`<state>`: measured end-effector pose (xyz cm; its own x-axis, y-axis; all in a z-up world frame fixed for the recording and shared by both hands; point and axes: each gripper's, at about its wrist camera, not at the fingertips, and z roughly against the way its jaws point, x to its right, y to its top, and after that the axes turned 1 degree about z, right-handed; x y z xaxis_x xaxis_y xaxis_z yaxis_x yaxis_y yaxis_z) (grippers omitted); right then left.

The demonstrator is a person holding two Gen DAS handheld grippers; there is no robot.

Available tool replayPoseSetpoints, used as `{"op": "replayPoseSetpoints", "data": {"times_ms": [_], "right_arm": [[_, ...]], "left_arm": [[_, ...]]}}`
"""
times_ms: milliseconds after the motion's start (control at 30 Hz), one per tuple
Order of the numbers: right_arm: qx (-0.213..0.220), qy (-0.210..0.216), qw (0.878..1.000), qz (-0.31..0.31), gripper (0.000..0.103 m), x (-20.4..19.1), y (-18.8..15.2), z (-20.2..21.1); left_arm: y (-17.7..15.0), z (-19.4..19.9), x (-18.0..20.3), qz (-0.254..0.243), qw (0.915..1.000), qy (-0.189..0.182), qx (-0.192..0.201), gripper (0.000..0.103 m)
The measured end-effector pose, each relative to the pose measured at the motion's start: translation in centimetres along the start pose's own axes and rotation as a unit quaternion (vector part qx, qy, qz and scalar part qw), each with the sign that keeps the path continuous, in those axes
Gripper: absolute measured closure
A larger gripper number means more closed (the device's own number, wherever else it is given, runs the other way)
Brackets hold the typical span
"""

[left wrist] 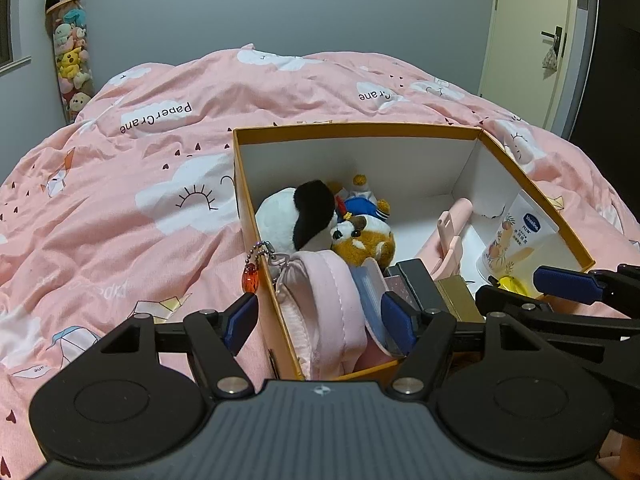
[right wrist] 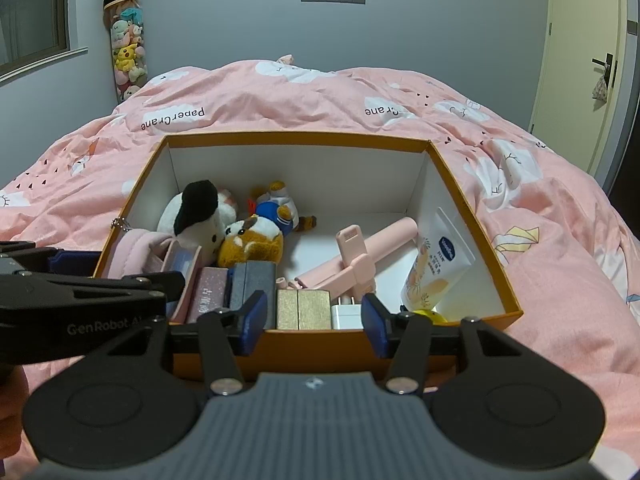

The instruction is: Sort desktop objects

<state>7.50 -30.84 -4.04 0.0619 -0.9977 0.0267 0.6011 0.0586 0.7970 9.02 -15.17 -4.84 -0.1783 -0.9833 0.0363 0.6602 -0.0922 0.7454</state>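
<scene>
1. The left gripper (left wrist: 320,318) hangs over the near-left corner of the orange box (left wrist: 532,184), its jaws spread wide; the pink pouch (left wrist: 332,300) sits between the fingers, pads clear of it.
2. The right gripper (right wrist: 316,324) stands at the box's near wall, half open and gripping nothing; the gold case (right wrist: 303,309) and white charger (right wrist: 346,314) lie just beyond its fingertips inside the box.

- Small yellow object (right wrist: 430,314) in the orange cardboard box (right wrist: 296,134): mostly hidden behind right claw finger and white lotion tube (right wrist: 434,264); identity unclear.
- Pink fabric pouch (left wrist: 332,304): lower end hidden behind left claw body.
- Print on mauve rectangular case (right wrist: 210,292): too small to read.
- Pink patterned duvet (left wrist: 120,208): cut by frame edges.
</scene>
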Motion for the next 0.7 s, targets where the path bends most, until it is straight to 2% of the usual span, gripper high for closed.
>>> {"op": "replayPoseSetpoints", "data": {"times_ms": [700], "right_arm": [[-0.001,0.000,1.000,0.000,0.049,-0.06,0.00,0.00]], "left_arm": [[-0.02,-0.05,-0.06,-0.001,1.0000,0.002,-0.003,0.022]]}}
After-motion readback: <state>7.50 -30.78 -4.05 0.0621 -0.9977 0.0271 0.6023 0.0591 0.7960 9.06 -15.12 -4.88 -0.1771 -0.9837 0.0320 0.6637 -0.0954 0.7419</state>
